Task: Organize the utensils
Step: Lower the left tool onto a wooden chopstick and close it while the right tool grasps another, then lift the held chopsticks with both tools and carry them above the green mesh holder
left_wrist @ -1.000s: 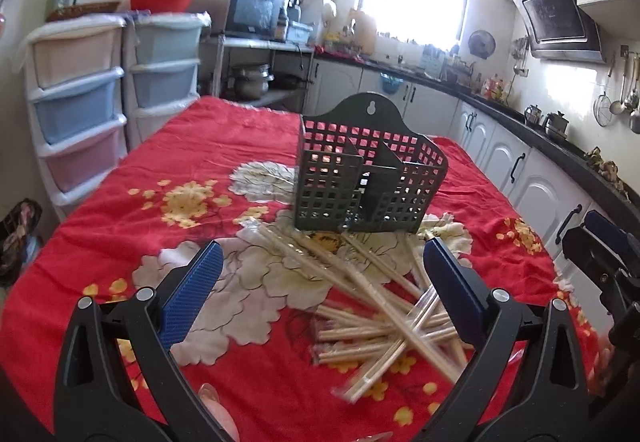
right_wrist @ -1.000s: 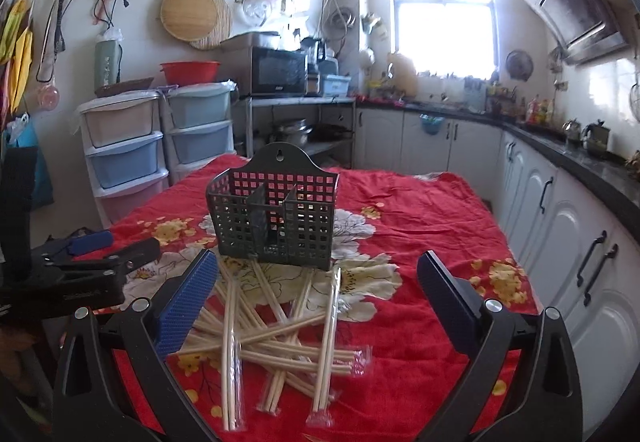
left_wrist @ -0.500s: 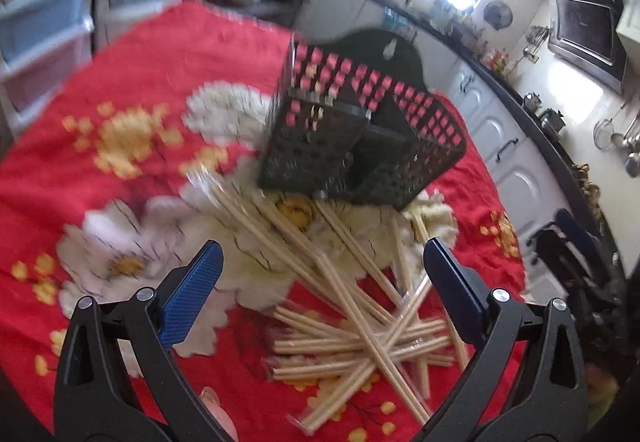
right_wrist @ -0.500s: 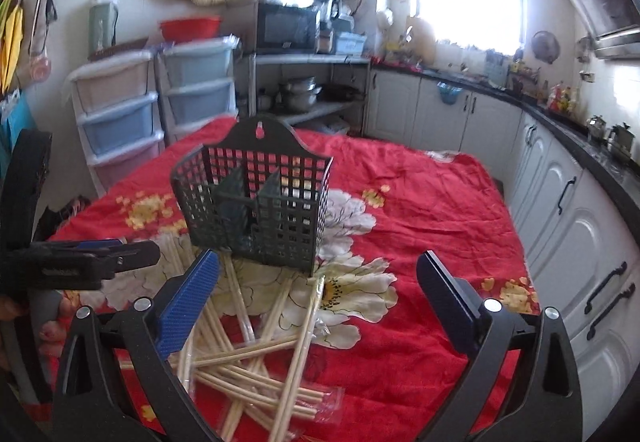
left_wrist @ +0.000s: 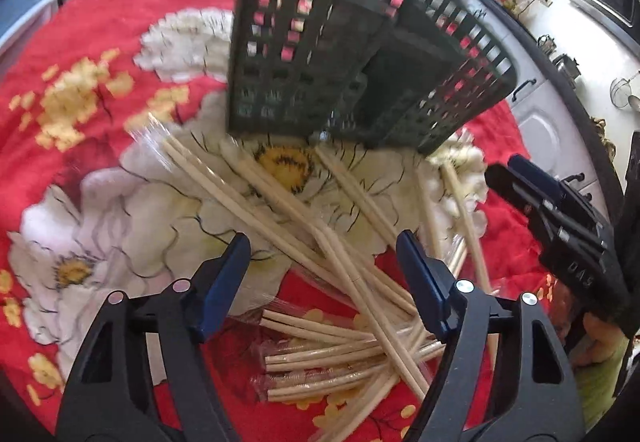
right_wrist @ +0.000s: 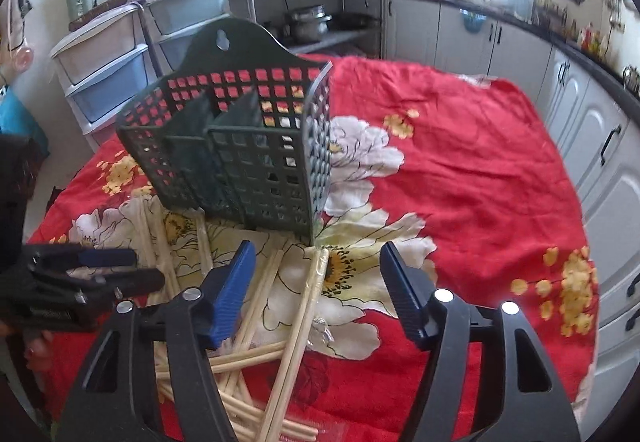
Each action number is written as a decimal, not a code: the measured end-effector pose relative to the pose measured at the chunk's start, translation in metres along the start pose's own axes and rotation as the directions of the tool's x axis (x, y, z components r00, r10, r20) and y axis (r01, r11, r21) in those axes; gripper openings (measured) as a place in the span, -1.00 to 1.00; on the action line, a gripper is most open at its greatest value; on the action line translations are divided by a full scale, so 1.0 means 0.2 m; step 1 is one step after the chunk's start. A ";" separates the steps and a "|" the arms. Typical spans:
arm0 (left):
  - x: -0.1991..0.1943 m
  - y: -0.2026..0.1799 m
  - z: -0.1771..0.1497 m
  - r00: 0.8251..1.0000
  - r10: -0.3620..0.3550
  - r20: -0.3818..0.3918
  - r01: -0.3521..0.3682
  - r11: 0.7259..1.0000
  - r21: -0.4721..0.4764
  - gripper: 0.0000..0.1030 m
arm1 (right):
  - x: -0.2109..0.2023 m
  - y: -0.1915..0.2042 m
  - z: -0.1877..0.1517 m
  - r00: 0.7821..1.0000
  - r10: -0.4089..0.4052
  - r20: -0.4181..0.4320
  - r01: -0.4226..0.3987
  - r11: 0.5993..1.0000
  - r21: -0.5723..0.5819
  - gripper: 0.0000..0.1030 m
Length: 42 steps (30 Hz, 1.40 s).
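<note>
Both our grippers, left gripper (left_wrist: 322, 270) and right gripper (right_wrist: 318, 282), have narrowed, half-open and empty, over wrapped chopsticks (left_wrist: 320, 242); holder (right_wrist: 248, 158) at twelve o'clock awaits filling.

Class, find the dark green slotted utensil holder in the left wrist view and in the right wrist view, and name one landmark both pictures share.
Left wrist view: the utensil holder fills the upper centre, above the chopsticks.
Right wrist view: it stands left of centre, in the middle of the picture, its arched back with the hanging hole on top.
Shared landmark: the yellow-centred white flower on the red cloth just below the holder.
</note>
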<state>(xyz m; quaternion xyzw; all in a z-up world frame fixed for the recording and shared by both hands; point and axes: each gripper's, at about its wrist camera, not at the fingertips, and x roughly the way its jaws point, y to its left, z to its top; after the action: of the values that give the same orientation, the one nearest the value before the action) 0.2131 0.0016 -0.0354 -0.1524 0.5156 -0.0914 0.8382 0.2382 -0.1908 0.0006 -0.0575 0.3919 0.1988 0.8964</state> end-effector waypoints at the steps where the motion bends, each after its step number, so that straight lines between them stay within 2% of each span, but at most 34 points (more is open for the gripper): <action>1: 0.01 0.00 0.00 1.000 0.002 0.000 -0.002 1.000 -0.002 0.20 | 0.03 -0.01 0.00 1.000 0.014 -0.018 -0.014 1.000 0.009 0.12; 5: 0.03 0.00 0.02 1.000 0.013 0.007 -0.013 1.000 -0.002 0.04 | 0.12 -0.04 0.00 0.997 0.041 -0.071 -0.039 0.999 0.038 -0.03; 9: 0.05 0.01 0.03 0.999 0.034 -0.001 -0.034 0.999 -0.007 -0.33 | 0.18 -0.04 0.00 0.993 0.068 -0.101 -0.063 0.997 0.052 -0.14; 12: 0.05 0.03 0.04 1.000 0.021 -0.001 -0.021 1.000 -0.011 -0.43 | 0.22 -0.04 0.00 0.990 0.079 -0.121 -0.072 0.996 0.062 -0.22; 15: 0.04 0.06 0.05 1.000 -0.001 -0.005 0.001 1.000 -0.024 -0.56 | 0.27 -0.05 0.00 0.984 0.098 -0.149 -0.086 0.993 0.083 -0.44; 17: 0.01 0.10 0.05 1.000 -0.023 -0.004 0.022 0.999 -0.040 -0.64 | 0.29 -0.07 -0.01 0.979 0.114 -0.169 -0.097 0.990 0.107 -0.69; 18: 0.00 0.12 0.05 1.000 -0.030 -0.002 0.030 0.998 -0.047 -0.70 | 0.30 -0.08 -0.02 0.978 0.119 -0.173 -0.099 0.988 0.119 -0.69; 25: -0.07 0.24 -0.01 0.996 -0.086 -0.025 0.083 0.990 -0.118 -0.71 | 0.26 -0.08 -0.01 0.980 0.132 -0.148 -0.113 0.985 0.131 -0.76; 30: -0.06 0.27 -0.04 0.988 -0.150 -0.036 0.143 0.976 -0.162 -0.34 | 0.20 -0.06 0.02 0.984 0.135 -0.116 -0.121 0.985 0.122 -0.77; 34: -0.04 0.24 -0.04 0.986 -0.161 -0.037 0.153 0.974 -0.170 -0.33 | 0.14 -0.05 0.04 0.987 0.138 -0.087 -0.127 0.985 0.120 -0.77; 37: 0.00 0.19 -0.01 0.990 -0.137 -0.042 0.129 0.980 -0.152 -0.46 | 0.08 -0.04 0.06 0.987 0.146 -0.061 -0.139 0.984 0.116 -0.77; 38: 0.01 0.18 -0.02 0.990 -0.132 -0.044 0.124 0.981 -0.149 -0.60 | 0.06 -0.04 0.07 0.987 0.150 -0.053 -0.144 0.983 0.114 -0.77; 39: 0.01 0.18 -0.02 0.990 -0.133 -0.047 0.125 0.981 -0.151 -0.70 | 0.04 -0.03 0.08 0.987 0.155 -0.043 -0.150 0.982 0.111 -0.77; 42: 0.00 0.20 -0.01 0.988 -0.148 -0.044 0.140 0.978 -0.156 -0.82 | -0.02 -0.01 0.10 0.987 0.163 -0.013 -0.161 0.982 0.097 -0.77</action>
<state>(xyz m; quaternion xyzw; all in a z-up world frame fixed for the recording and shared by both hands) 0.2111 0.0387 -0.0494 -0.2502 0.5319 -0.1166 0.8006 0.2502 -0.1890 0.0183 0.0156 0.4135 0.2514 0.8750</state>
